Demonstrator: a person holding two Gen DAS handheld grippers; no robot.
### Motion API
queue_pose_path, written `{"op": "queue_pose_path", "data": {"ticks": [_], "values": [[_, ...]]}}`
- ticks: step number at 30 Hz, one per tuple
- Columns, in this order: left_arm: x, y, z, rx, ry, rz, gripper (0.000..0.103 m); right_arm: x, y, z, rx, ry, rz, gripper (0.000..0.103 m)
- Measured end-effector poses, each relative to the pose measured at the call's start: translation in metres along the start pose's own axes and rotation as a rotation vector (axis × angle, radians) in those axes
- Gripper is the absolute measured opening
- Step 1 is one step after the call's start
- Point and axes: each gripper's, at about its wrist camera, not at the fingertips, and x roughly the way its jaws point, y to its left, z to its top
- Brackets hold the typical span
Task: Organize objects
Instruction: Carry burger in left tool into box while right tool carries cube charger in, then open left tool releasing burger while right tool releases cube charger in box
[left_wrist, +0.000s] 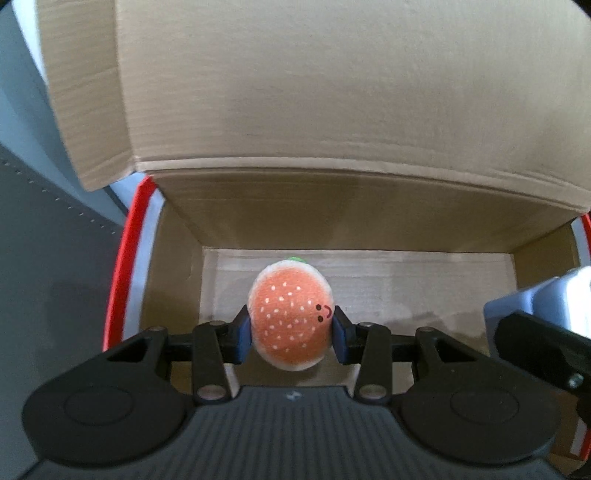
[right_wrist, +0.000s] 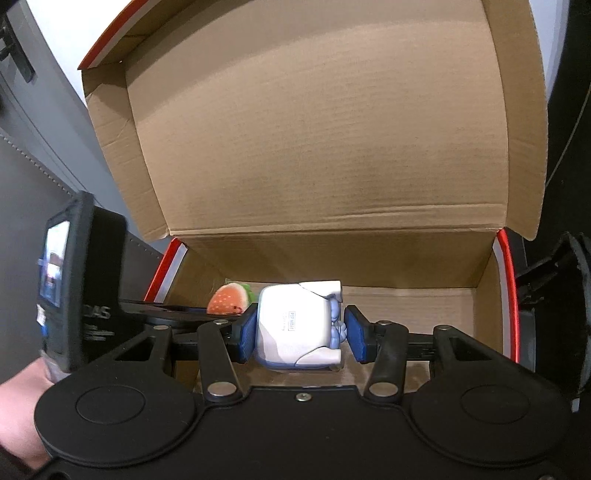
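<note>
Right now your left tool (left_wrist: 291, 328) is clamped on the plush burger (left_wrist: 291, 317), its blue pads pressing the bun on both sides, and the toy hangs inside the open cardboard box (left_wrist: 369, 206), above the box floor near its left half. Your right tool (right_wrist: 300, 329) has the white-and-blue toy figure (right_wrist: 295, 326) between its pads; the left pad touches it, but a sliver of gap shows at the right pad, so the grip looks loose at best. That figure also sits over the box interior, to the right of the burger.

You appear to be at the placing step: both items are over the box and neither looks set down yet. Next, you would likely lower each toy to the cardboard floor, keeping them apart so they land side by side, then spread the pads and lift straight out without snagging the raised lid (right_wrist: 317, 129).

Around the box, its red outer edge (left_wrist: 122, 258) shows, a grey stitched surface (left_wrist: 48, 229) lies to the left, and a pale wall stands behind.
</note>
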Motion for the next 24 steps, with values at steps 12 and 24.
{"op": "queue_pose_path", "data": {"ticks": [12,24], "values": [[-0.007,0.004,-0.002,-0.011,-0.004,0.009,0.046,0.002,-0.008,-0.009,0.005,0.013,-0.039,0.048],[-0.051,0.015,0.001,0.001,-0.063,-0.015,0.047,0.007,-0.016,-0.007,0.033,-0.007,-0.031,0.048]]}}
